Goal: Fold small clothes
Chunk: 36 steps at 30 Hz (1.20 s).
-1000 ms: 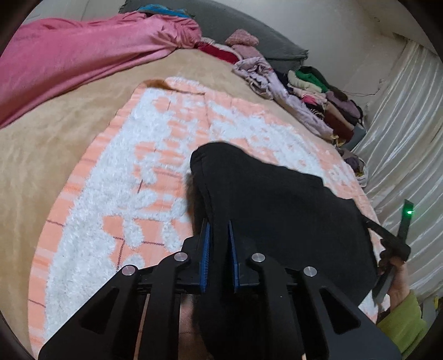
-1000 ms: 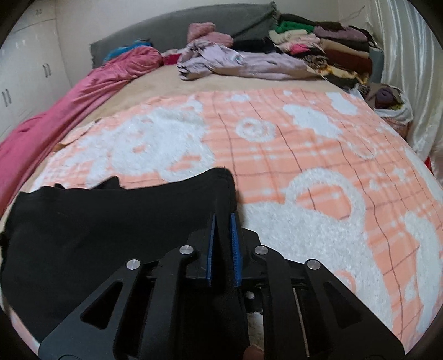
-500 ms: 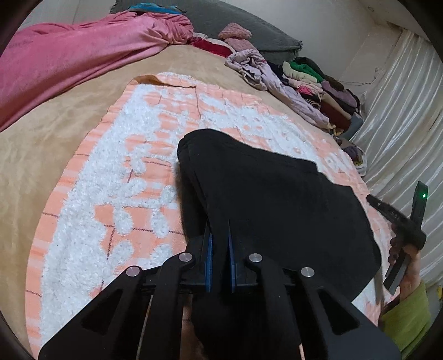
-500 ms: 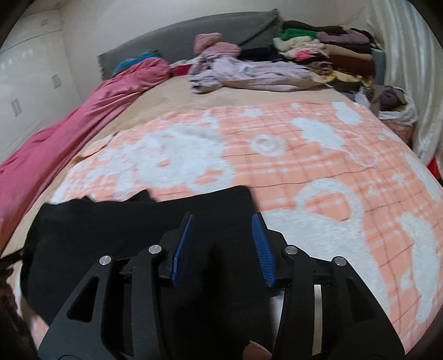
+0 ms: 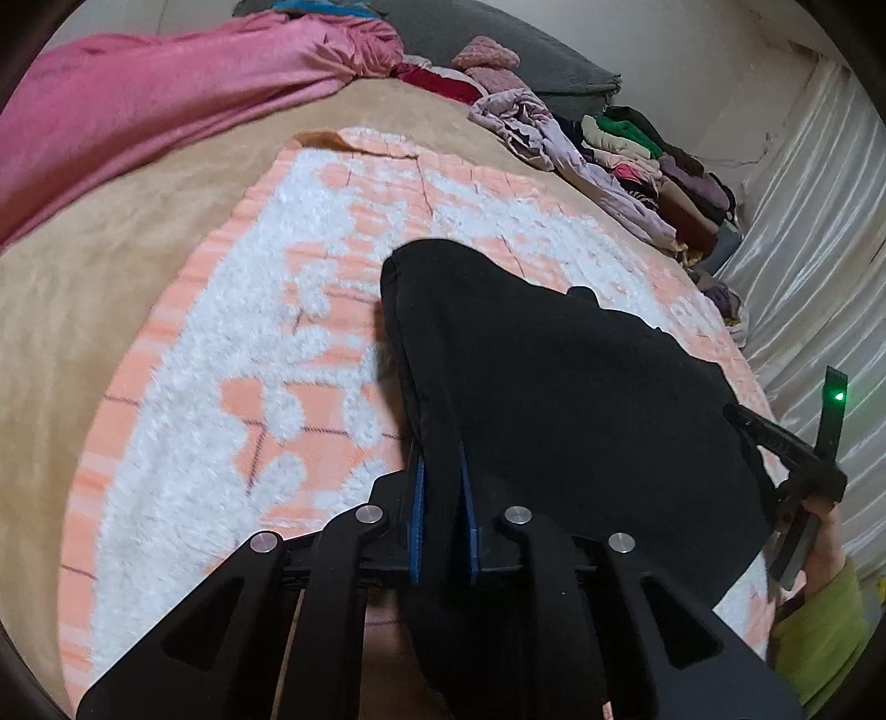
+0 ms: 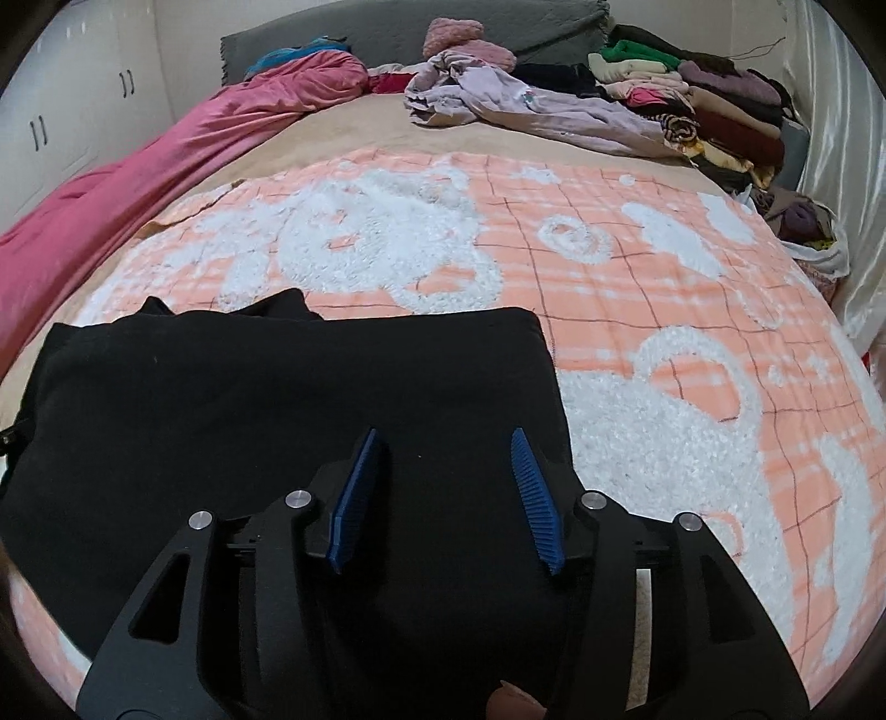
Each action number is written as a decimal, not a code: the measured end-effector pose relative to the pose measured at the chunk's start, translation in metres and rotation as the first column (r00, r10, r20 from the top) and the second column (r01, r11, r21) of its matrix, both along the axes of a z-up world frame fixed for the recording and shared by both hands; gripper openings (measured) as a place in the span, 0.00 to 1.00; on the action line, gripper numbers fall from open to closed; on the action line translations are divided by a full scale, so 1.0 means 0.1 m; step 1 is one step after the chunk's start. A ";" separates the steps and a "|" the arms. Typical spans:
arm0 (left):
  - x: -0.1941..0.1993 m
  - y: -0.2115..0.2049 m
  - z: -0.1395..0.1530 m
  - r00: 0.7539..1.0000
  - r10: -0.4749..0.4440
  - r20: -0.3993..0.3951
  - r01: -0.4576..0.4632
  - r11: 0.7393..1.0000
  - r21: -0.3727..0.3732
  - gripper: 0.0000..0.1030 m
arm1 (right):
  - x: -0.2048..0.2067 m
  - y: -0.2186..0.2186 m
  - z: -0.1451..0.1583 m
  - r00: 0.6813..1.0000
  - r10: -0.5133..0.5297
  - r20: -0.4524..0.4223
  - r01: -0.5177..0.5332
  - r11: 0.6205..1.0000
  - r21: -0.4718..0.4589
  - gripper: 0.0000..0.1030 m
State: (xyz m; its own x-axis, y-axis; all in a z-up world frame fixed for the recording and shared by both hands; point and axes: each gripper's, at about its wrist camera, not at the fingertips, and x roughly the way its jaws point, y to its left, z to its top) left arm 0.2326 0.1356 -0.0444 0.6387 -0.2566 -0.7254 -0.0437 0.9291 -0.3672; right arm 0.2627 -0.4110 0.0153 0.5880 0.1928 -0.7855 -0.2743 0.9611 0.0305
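Note:
A black garment (image 5: 554, 387) lies folded on the orange-and-white blanket (image 5: 232, 354). My left gripper (image 5: 441, 471) is shut on the garment's near left edge, with black cloth pinched between its blue pads. In the right wrist view the same black garment (image 6: 288, 399) lies flat on the blanket (image 6: 637, 310). My right gripper (image 6: 443, 443) hangs over its near right part, jaws opening, blue pads apart and clear of the cloth. The right gripper's body (image 5: 797, 465) also shows at the right edge of the left wrist view, held by a hand in a green sleeve.
A pink bedspread (image 5: 166, 105) lies bunched along the left of the bed. A lilac garment (image 6: 526, 111) and a pile of folded clothes (image 6: 692, 94) sit at the far end by the grey headboard (image 6: 387, 27). A pale curtain (image 5: 803, 266) hangs on the right.
My right gripper has let go of the black garment's corner and spread its jaws, shifting slightly sideways. The garment now lies flat. The left gripper keeps its hold.

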 end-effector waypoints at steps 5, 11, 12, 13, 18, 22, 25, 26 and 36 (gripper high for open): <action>-0.05 -0.03 0.12 1.000 -0.007 0.021 0.006 0.999 0.035 0.15 | -0.05 0.00 0.10 1.000 0.006 0.021 -0.006 1.000 0.026 0.49; -0.14 -0.08 0.31 0.997 -0.020 0.069 0.014 0.996 0.093 0.28 | -0.14 0.04 0.21 0.999 0.025 0.048 -0.027 0.999 0.046 0.57; -0.15 -0.09 0.32 0.997 -0.021 0.075 0.013 0.995 0.099 0.32 | -0.16 0.04 0.22 0.998 0.029 0.051 -0.031 0.998 0.050 0.59; -0.17 -0.11 0.36 0.996 -0.021 0.084 0.012 0.993 0.116 0.33 | -0.19 0.05 0.24 0.998 0.035 0.054 -0.038 0.998 0.054 0.60; -0.20 -0.15 0.41 0.996 -0.027 0.091 0.015 0.992 0.129 0.40 | -0.30 0.10 0.30 0.996 0.056 0.072 -0.060 0.997 0.058 0.65; -0.24 -0.21 0.45 0.994 -0.040 0.102 0.026 0.990 0.141 0.44 | -0.41 0.13 0.36 0.993 0.071 0.094 -0.076 0.996 0.055 0.67; -0.26 -0.25 0.47 0.993 -0.050 0.109 0.034 0.989 0.147 0.44 | -0.50 0.14 0.37 0.992 0.089 0.095 -0.094 0.994 0.058 0.67; -0.26 -0.28 0.47 0.992 -0.056 0.109 0.040 0.988 0.149 0.44 | -0.53 0.14 0.37 0.991 0.094 0.094 -0.100 0.993 0.056 0.67; -0.23 -0.58 0.31 0.987 -0.149 0.052 0.136 0.971 0.198 0.50 | -0.65 0.23 0.17 0.993 0.120 0.003 -0.120 0.992 0.022 0.68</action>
